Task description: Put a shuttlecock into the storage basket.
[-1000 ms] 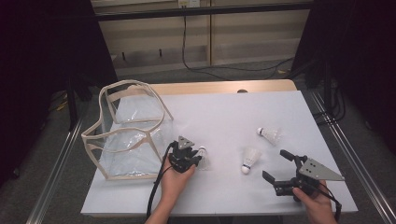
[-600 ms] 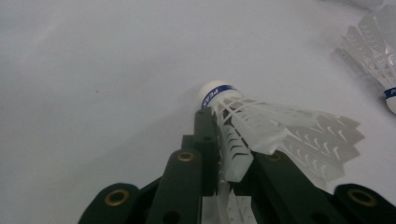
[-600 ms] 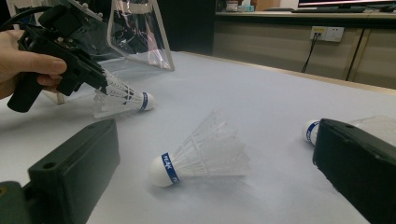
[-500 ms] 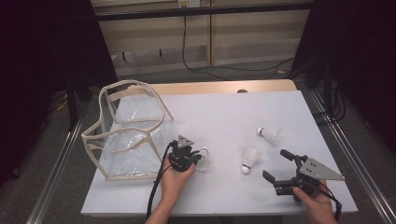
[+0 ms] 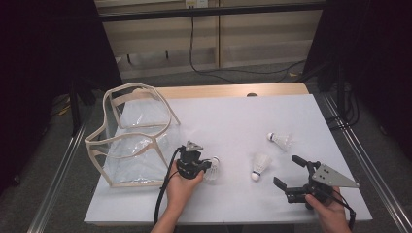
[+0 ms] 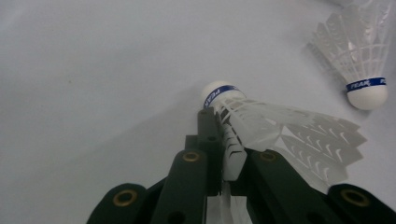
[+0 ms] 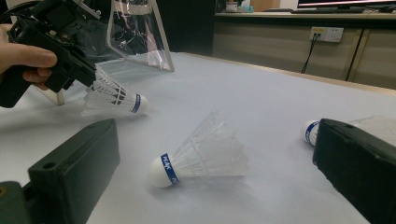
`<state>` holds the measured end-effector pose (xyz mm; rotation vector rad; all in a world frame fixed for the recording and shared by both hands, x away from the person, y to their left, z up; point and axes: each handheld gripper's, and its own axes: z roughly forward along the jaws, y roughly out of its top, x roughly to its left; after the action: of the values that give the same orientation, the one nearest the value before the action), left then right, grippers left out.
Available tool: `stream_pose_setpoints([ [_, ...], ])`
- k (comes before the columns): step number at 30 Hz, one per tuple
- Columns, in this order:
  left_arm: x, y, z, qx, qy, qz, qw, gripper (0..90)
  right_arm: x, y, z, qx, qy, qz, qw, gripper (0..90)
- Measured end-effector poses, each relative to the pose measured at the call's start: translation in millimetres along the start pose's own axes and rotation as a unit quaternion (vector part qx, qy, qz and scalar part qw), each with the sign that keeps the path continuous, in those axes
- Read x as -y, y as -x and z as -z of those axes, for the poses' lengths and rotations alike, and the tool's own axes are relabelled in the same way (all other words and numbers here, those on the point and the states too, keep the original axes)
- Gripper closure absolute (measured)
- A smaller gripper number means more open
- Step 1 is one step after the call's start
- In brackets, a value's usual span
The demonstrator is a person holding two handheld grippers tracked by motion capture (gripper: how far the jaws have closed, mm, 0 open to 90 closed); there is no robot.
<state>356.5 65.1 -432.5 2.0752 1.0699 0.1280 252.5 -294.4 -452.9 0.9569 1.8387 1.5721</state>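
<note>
Between left claw point(image 6: 219, 140) tips, shuttlecock point(image 6: 280, 126)

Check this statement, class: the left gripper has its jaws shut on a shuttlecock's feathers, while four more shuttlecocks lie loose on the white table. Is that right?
Not quite. The left gripper does have its jaws shut on the feathers of a shuttlecock, but only two more lie loose on the white table, not four: the middle shuttlecock and the far shuttlecock. The high view shows this.
</note>
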Motion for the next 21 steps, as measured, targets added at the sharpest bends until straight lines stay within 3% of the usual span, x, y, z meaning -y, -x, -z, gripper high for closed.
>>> stream_pose_setpoints([
  [13,-7.8,8.0,9.4,0.019,-0.014,-0.018,0.9996,88.1,0.0,1.1,-0.8,0.0,0.001,-0.002,1.0,0.4],
  [21,-12.1,7.0,15.9,0.032,-0.017,-0.012,0.9993,88.2,0.1,1.4,-0.7,0.001,0.002,-0.003,1.0,0.4],
])
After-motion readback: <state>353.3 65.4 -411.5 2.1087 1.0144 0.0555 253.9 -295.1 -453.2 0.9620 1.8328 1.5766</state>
